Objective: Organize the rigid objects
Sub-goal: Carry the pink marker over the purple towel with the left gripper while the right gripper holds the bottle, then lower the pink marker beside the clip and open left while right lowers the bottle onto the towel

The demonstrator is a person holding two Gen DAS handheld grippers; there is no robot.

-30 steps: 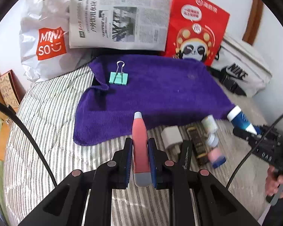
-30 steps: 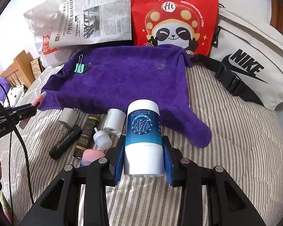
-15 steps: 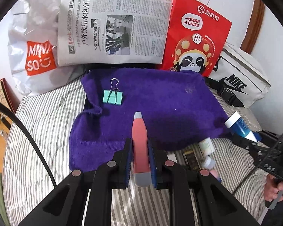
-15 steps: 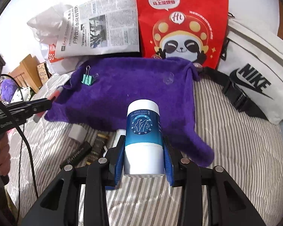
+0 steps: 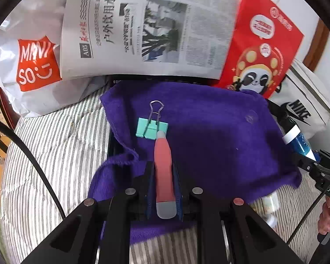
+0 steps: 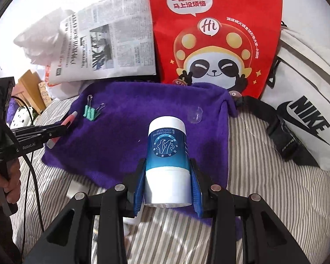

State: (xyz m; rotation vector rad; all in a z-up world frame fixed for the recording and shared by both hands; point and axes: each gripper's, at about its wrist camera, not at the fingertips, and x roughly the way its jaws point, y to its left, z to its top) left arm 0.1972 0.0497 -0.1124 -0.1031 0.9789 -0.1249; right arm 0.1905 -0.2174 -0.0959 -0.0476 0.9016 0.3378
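My left gripper [image 5: 164,171] is shut on a pink tube with a grey cap [image 5: 164,165], held over the near left part of the purple towel [image 5: 220,136], its tip close to a teal binder clip [image 5: 151,128]. My right gripper [image 6: 167,176] is shut on a blue and white bottle [image 6: 167,151], held over the towel's [image 6: 125,132] near edge. The right wrist view also shows the left gripper [image 6: 61,129] with the pink tube [image 6: 69,118] beside the clip [image 6: 91,112]. The left wrist view shows the bottle [image 5: 299,140] at the right edge.
A newspaper [image 5: 149,28], a white Miniso bag [image 5: 30,66], a red panda bag [image 6: 215,35] and a white Nike bag [image 6: 303,103] stand behind the towel. A clear suction cup [image 6: 195,115] lies on the towel. Small bottles [image 5: 269,204] lie on the striped bed [image 5: 55,154] by the towel's near edge.
Both grippers have moved forward over the purple towel with their objects. The pink tube's tip now reaches the binder clip. The loose items have slipped behind the grippers.
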